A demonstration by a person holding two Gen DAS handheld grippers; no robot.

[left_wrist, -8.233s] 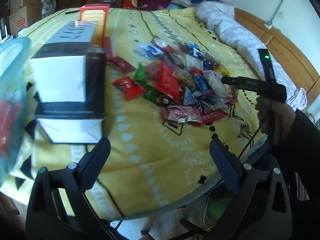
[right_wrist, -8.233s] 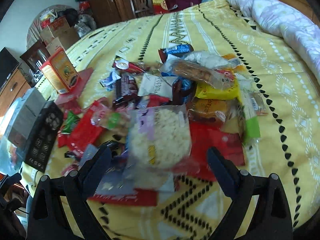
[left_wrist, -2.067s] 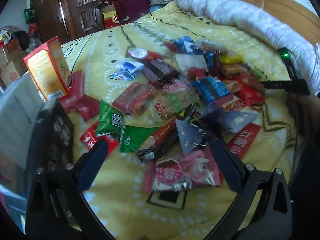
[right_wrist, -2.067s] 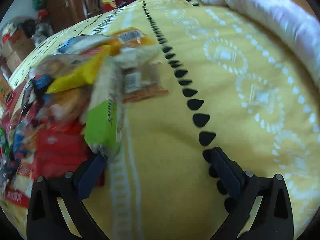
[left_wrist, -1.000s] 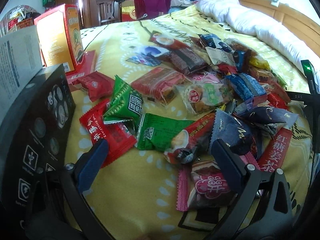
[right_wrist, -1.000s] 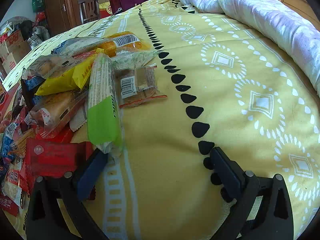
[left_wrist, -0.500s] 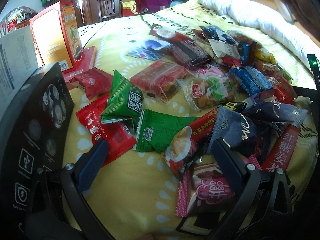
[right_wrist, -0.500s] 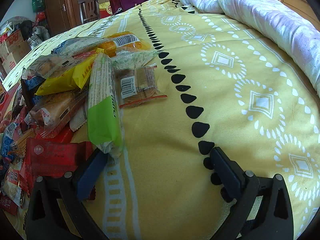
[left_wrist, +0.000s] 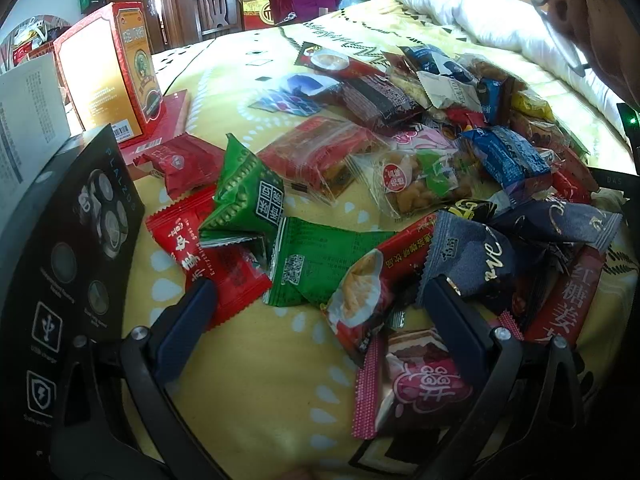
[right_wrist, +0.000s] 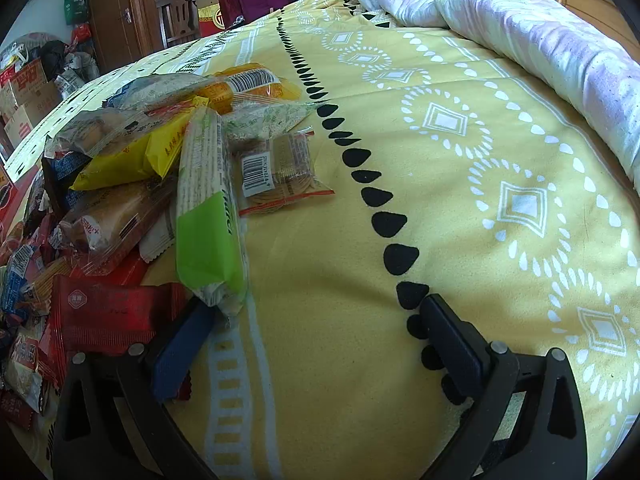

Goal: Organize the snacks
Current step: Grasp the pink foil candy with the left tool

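Both wide open and empty: left hand-held gripper [left_wrist: 318, 304] hovers over flat green foil snack packets [left_wrist: 320, 264], right hand-held gripper [right_wrist: 316, 320] over the yellow patterned bedspread [right_wrist: 440, 220].

Bed [right_wrist: 460, 208], yellow patterned cover: snack pile [left_wrist: 400, 184] mid-frame, red box [left_wrist: 108, 76] and black box [left_wrist: 68, 248] left, quilt [right_wrist: 520, 28] upper right.

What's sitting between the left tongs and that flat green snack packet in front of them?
Nothing visible. The left tongs are open, and only bare yellow bedspread separates them from the flat green packet, whose near edge is uncovered.
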